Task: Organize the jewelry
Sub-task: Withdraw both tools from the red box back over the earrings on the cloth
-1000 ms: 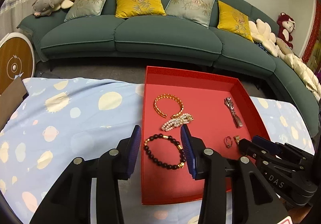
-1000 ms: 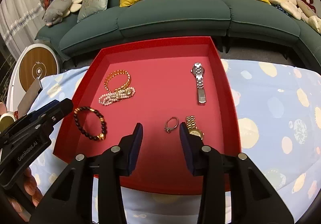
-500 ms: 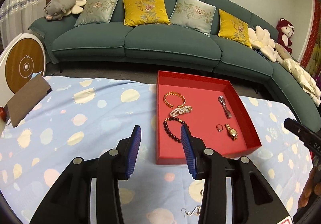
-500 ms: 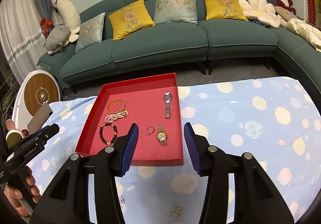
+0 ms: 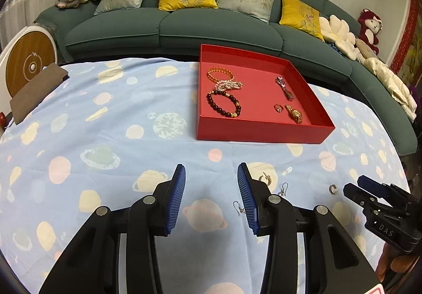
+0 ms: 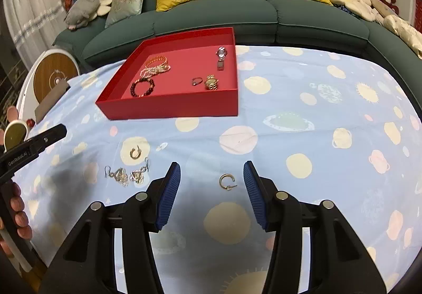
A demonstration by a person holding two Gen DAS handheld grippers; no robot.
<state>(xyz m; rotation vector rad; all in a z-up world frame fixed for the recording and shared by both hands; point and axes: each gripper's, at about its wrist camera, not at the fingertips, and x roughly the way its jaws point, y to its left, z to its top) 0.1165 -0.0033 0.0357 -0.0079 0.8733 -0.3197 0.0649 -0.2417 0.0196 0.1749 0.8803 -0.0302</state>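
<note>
Both grippers hover low over the desk [image 6: 316, 77], which is covered in a planet-print cloth, and both are empty. The right gripper [image 6: 212, 183] has its fingers spread wide on either side of a gold hoop [image 6: 226, 181] lying flat on the cloth, not touching it. The left gripper [image 5: 211, 193] is just as wide open over bare cloth, with the dangly earrings [image 6: 124, 174] just beside its right finger. The red tray [image 6: 168, 106] sits well beyond, already holding an amber bangle [image 5: 220, 73], pearls [image 5: 228, 85], a dark bead bracelet [image 5: 224, 104], a silver watch [image 5: 284, 87], a ring [image 5: 278, 108] and a gold watch [image 5: 294, 113]. Still loose on the cloth are the hoop, a second hoop [image 6: 135, 153] and the dangly pair. The hoop is thin and lies flat, so I judge that the broad ribbed pads may close over it and miss, or pinch a fold of cloth with it and drag the other pieces about. A shallow grip could let it slip out on the way to the tray. The dangly earrings lie touching each other, so their hooks may tangle and lift together. The two grippers are near enough to bump if both reach at once.
</note>
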